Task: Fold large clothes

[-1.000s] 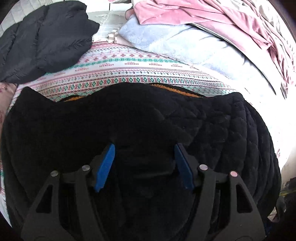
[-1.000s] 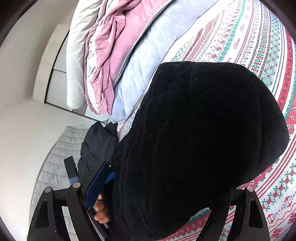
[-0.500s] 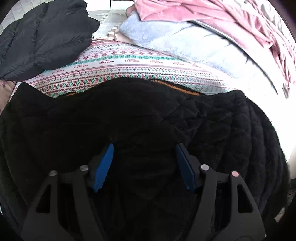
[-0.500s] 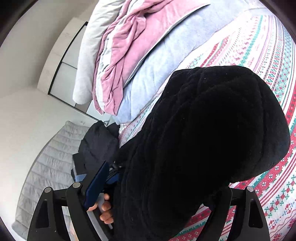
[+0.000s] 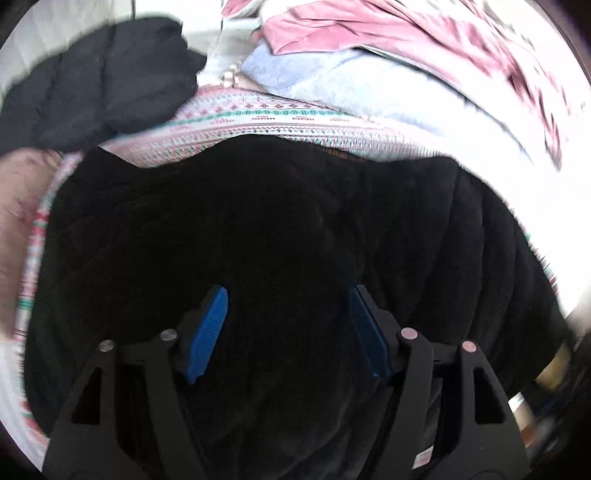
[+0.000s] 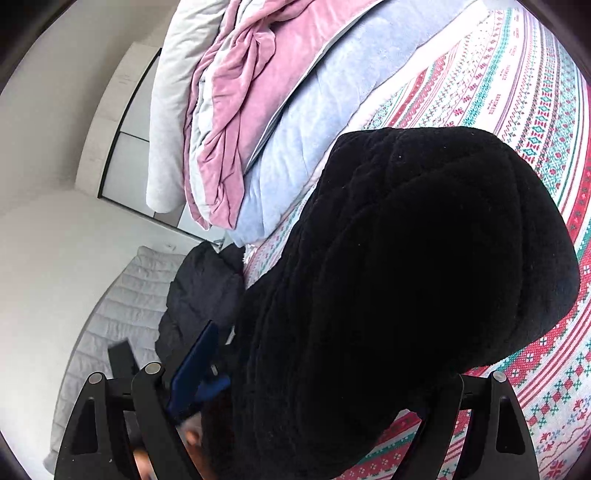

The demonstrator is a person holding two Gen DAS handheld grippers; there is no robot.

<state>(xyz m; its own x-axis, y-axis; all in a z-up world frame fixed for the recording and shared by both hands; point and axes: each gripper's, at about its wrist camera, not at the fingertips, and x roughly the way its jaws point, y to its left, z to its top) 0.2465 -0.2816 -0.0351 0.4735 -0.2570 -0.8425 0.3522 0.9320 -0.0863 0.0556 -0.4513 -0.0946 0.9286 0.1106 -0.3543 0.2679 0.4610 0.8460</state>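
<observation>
Left wrist view: the left gripper (image 5: pixel 288 325) stands wide open, its blue pads apart with nothing between them, over the black quilted garment (image 5: pixel 295 229) that fills the centre and lower frame. A second dark jacket (image 5: pixel 99 81) lies upper left on the patterned bedspread (image 5: pixel 280 118); a pink blanket (image 5: pixel 388 33) sits upper right.

Right wrist view: the black quilted garment covers the right gripper (image 6: pixel 295 376), hiding one finger; grip cannot be told. Light-blue quilt (image 6: pixel 317 122) lies upper centre.

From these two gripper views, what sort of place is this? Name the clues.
Most likely a bedroom: a patterned bedspread with the black quilted garment on it, piled pink and blue blankets, and what looks like a padded headboard.
</observation>
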